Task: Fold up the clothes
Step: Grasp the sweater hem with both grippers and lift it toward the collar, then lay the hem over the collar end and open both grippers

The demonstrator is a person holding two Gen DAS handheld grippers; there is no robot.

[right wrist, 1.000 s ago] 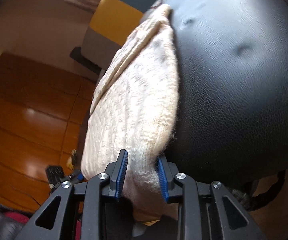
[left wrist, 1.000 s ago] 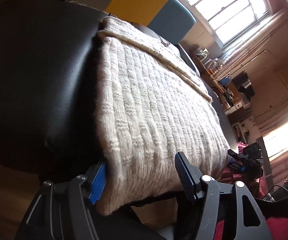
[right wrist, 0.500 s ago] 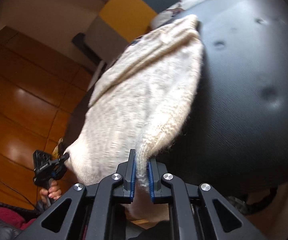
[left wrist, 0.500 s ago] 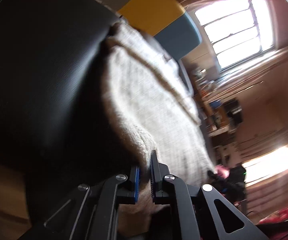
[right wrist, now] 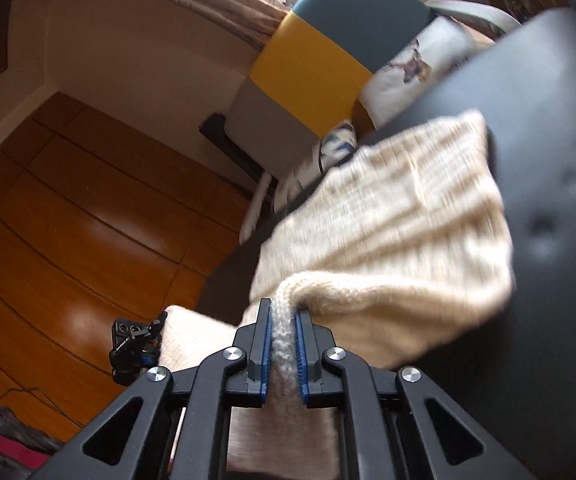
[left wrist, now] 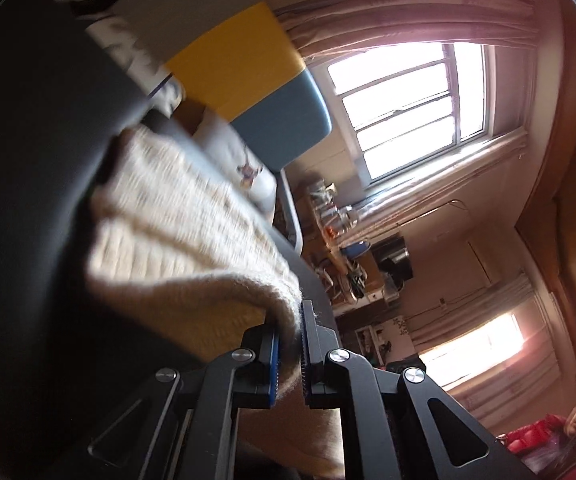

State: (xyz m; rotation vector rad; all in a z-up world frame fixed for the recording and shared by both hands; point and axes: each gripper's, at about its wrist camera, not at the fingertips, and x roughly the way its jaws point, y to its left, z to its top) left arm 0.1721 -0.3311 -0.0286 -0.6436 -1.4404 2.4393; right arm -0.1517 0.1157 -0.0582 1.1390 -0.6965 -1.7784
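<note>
While the left wrist view is smeared with blur, we see the left hand-held gripper (left wrist: 290, 344) clamped on a thick edge of the cream knit sweater (left wrist: 176, 216), which is draped over the black padded surface (left wrist: 28, 200). Only a narrow bit of knit sits between the blue pads, so we judge a quick pull could slip it out; heavy wool would drag the fold open. A cushion (left wrist: 244, 168) lies just beyond the far end, so an overshoot could bump it.

From the right wrist view, the right hand-held gripper (right wrist: 282, 344) is pinched tight on a ribbed edge of the same sweater (right wrist: 400, 216), lifted above the rest of the cloth. The left hand-held gripper (right wrist: 134, 344) shows lower left, at the sweater's other corner. If the two hands travel unevenly, we expect a skewed, bunched fold. Loose knit may also stretch or snag at the pads.
</note>
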